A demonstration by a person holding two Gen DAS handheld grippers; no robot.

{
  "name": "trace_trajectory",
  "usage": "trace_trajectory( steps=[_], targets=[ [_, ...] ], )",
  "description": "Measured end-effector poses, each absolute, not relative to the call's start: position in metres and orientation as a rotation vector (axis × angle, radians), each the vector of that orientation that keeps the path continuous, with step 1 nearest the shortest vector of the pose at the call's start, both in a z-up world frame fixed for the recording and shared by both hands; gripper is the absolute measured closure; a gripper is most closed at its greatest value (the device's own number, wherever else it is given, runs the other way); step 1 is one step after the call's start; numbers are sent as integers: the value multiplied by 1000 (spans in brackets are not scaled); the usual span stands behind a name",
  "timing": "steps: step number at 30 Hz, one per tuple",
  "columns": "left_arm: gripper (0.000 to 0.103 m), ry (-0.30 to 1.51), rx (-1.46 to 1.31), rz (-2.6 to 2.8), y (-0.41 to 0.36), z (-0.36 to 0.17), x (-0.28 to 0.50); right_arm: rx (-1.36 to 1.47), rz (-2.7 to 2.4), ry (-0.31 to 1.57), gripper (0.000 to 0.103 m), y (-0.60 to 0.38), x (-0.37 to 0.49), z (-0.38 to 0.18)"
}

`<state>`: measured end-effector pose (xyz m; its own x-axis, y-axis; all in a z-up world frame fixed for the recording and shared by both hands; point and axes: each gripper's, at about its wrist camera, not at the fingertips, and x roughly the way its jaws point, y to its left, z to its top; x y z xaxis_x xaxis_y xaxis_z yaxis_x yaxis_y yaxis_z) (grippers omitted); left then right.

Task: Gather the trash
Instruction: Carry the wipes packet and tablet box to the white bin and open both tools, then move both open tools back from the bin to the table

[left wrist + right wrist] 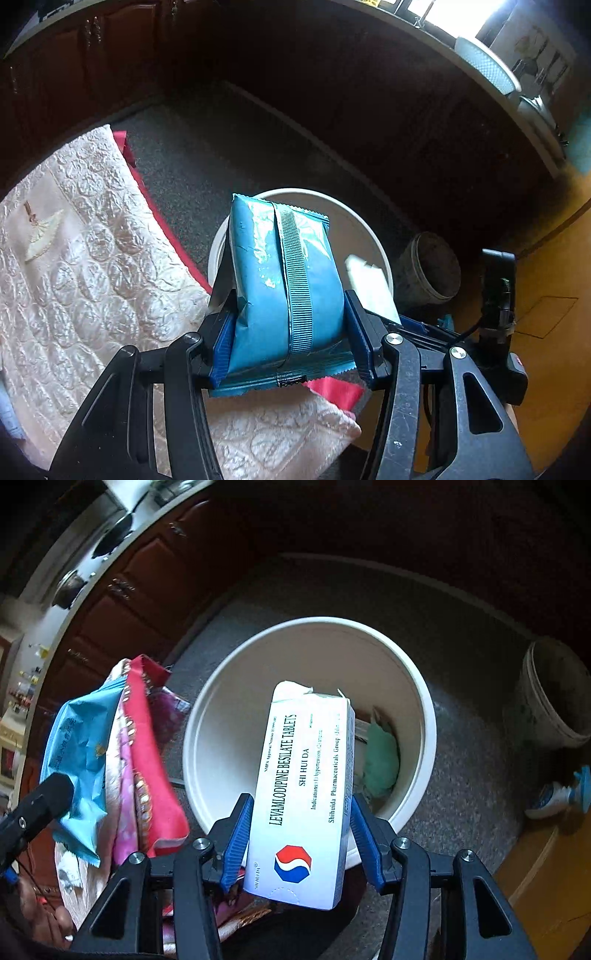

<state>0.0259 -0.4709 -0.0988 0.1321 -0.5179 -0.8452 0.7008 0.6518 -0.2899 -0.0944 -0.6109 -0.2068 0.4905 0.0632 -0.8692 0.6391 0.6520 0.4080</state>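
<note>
Blue packet (284,291) clamped in left fingers (223,347); tablet box (306,794) clamped right, perhaps over bucket (229,686).

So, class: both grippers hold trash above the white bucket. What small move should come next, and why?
Probably open the right gripper and let the tablet box fall. The box already hangs over the mouth of the white bucket, where a green scrap lies. The left gripper holds the blue packet nearer the bucket's rim, so that one may need shifting first.

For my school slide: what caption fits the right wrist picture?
Right gripper holds a white cardboard tablet box above a round white plastic bucket.
</note>
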Motion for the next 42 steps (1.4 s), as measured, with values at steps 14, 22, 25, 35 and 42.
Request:
trace_trajectory(
  steps=[14, 22, 25, 35, 42],
  targets=[
    [33, 1146, 185, -888, -474, -110, 22, 842, -439, 971, 49, -612, -114, -193],
    [26, 1123, 172, -878, -458, -101, 18, 807, -435, 945, 49, -600, -120, -175],
    [26, 1094, 177, -859, -441, -100, 16, 792, -429, 928, 49, -595, -121, -166],
    [26, 974, 159, -753, -376, -63, 13, 682, -407, 869, 33, -561, -112, -131],
    [26, 914, 159, -679, -334, -46, 9, 612, -339, 843, 33, -525, -97, -109]
  ],
)
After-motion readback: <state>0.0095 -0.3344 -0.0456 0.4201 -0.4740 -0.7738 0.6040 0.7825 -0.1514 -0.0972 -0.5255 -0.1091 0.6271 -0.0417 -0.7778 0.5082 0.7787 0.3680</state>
